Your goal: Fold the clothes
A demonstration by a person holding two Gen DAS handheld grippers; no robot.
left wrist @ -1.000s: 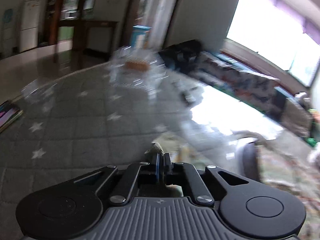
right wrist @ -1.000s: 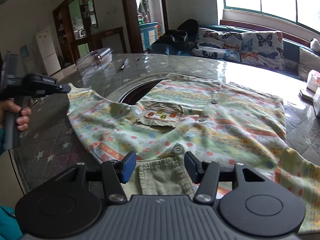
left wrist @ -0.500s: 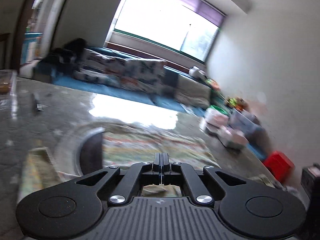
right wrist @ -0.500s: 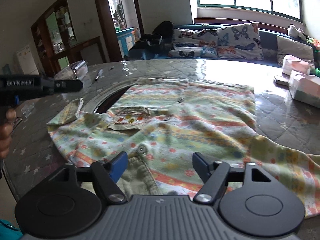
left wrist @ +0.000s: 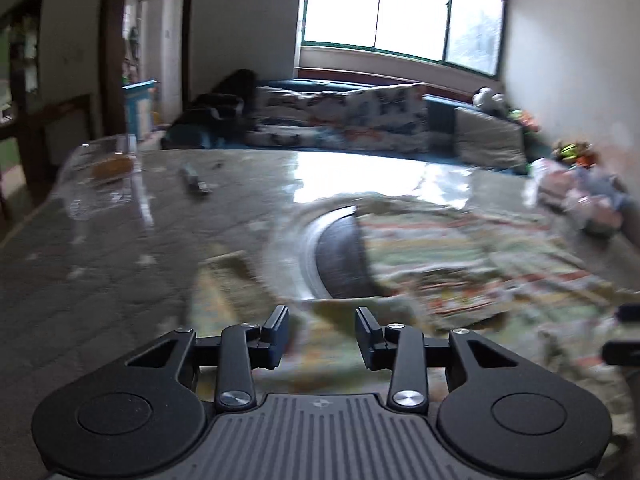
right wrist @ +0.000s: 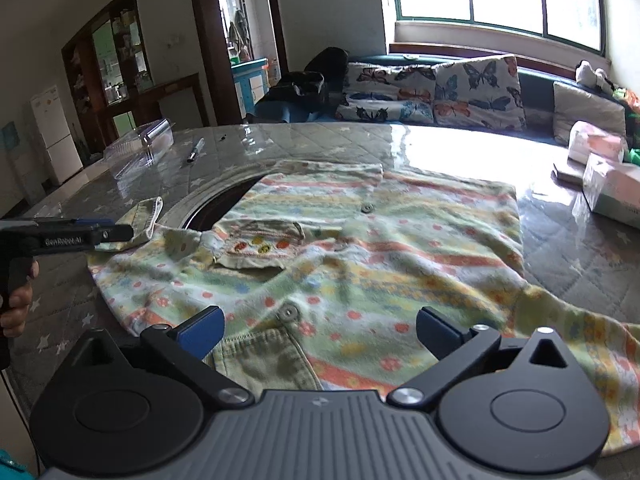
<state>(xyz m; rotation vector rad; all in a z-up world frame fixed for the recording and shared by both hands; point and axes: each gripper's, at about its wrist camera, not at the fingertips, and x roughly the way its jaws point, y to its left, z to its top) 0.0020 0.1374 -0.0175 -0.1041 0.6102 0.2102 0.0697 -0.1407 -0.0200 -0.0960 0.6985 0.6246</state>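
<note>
Tissue boxes (right wrist: 608, 184) beside shirt (right wrist: 360, 248)

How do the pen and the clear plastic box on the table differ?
The pen is thin, dark and opaque; the plastic box is bulky and see-through. The pen lies flat on the table, while the box stands taller above it. The pen sits nearer the shirt; the box is further left, close to the table edge. Both rest apart from the shirt, and neither gripper touches them.

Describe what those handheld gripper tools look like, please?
Each is black plastic with a ribbed grey top, round discs, silver pivot screws and blue finger pads. The left gripper, seen side-on, has white "GenRobot.AI" lettering and a pistol handle in a bare hand.
</note>
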